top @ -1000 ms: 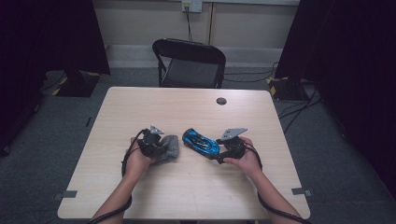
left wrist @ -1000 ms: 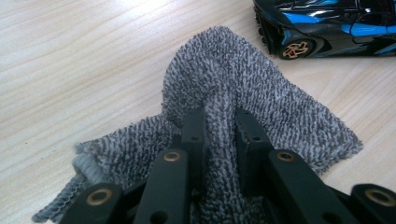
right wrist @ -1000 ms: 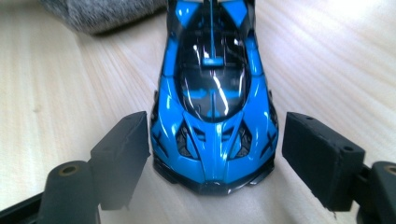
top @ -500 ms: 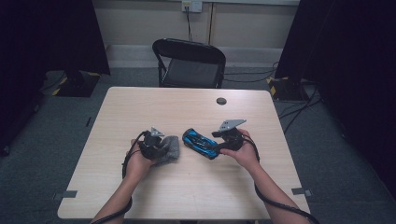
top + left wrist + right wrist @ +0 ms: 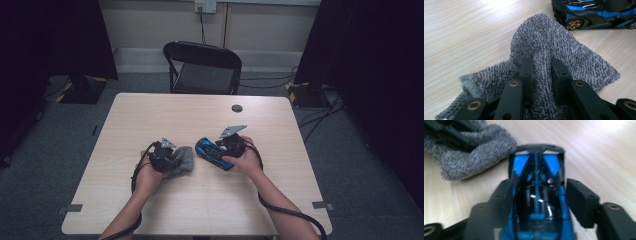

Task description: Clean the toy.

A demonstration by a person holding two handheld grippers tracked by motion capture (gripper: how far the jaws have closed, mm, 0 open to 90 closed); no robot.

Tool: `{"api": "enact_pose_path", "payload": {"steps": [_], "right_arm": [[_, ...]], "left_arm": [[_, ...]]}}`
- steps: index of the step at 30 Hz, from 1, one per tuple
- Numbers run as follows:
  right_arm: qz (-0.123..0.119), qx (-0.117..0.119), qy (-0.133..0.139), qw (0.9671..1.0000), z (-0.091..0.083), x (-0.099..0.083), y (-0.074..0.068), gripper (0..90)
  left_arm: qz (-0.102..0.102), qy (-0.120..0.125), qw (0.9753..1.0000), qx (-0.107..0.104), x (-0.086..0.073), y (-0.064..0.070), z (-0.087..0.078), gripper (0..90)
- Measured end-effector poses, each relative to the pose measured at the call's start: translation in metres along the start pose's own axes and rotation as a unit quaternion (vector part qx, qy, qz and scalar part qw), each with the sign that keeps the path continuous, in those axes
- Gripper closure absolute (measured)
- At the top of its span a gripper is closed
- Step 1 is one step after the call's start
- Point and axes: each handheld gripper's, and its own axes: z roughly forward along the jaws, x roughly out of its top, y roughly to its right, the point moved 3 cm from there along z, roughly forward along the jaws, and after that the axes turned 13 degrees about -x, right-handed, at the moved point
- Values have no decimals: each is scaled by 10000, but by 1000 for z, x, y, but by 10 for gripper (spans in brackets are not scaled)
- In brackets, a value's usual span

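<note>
Blue-and-black toy car (image 5: 537, 202) between parted right tongs (image 5: 541, 195), glossy roof, grey fuzzy cloth (image 5: 554, 47) pinched by left tongs (image 5: 541, 72)

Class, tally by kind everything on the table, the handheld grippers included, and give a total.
Grippers: 2, left and right
Toy cars: 1, blue
Cloths: 1, grey
Small dark round things: 1
Total: 5

Looks like a recording lab or studio: black curtains (image 5: 75, 40) either side, grey carpet (image 5: 350, 150), taped floor marks, lone folding chair (image 5: 202, 67), bare wooden surface (image 5: 150, 115), wall socket (image 5: 205, 6).
</note>
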Motion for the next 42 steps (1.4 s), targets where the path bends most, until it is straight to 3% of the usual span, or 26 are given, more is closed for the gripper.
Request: {"api": "enact_pose_path", "payload": {"steps": [2, 8, 13, 15, 18, 19, 22, 25, 27, 32, 36, 38, 40, 42], "right_arm": [[-83, -36, 52, 9999, 0, -2, -2, 404], [38, -168, 215, 9996, 0, -6, -4, 411], [113, -209, 354, 9991, 0, -9, -5, 412], [114, -222, 347, 9991, -1, -9, -6, 413], [101, -241, 331, 9991, -1, -8, -6, 413], [101, -242, 335, 9991, 0, -8, -6, 413], [122, -262, 320, 9991, 0, -8, -6, 413], [127, -284, 337, 9989, 0, -8, -7, 413], [144, -261, 344, 9990, -1, -9, -6, 413], [97, -247, 271, 9993, -1, -8, -6, 414], [87, -244, 246, 9994, -2, -7, -6, 414], [94, -218, 274, 9993, -1, -8, -6, 414], [102, -215, 294, 9993, -1, -9, -5, 414], [100, -208, 298, 9993, -1, -9, -5, 414]], "left_arm": [[-7, 28, 10000, -11, 0, 1, 0, 721], [101, 175, 9998, 15, 4, 5, -2, 575], [58, 91, 9999, 12, -1, 3, 6, 524], [43, 74, 10000, 25, -2, 4, 7, 545], [-141, 73, 9999, 1, -2, 7, 7, 745], [-92, 26, 10000, -24, -1, 10, 6, 771], [16, 15, 9992, -394, 3, 25, 4, 796], [170, 64, 9968, -775, 10, 48, -1, 796], [462, -30, 9943, -957, 14, 66, -1, 796], [710, -325, 9874, -1373, 16, 98, 18, 796], [726, -435, 9840, -1565, 16, 111, 36, 793], [876, -487, 9819, -1606, 19, 119, 43, 792], [886, -499, 9820, -1590, 21, 123, 51, 790], [902, -479, 9856, -1351, 23, 120, 57, 788]]}}
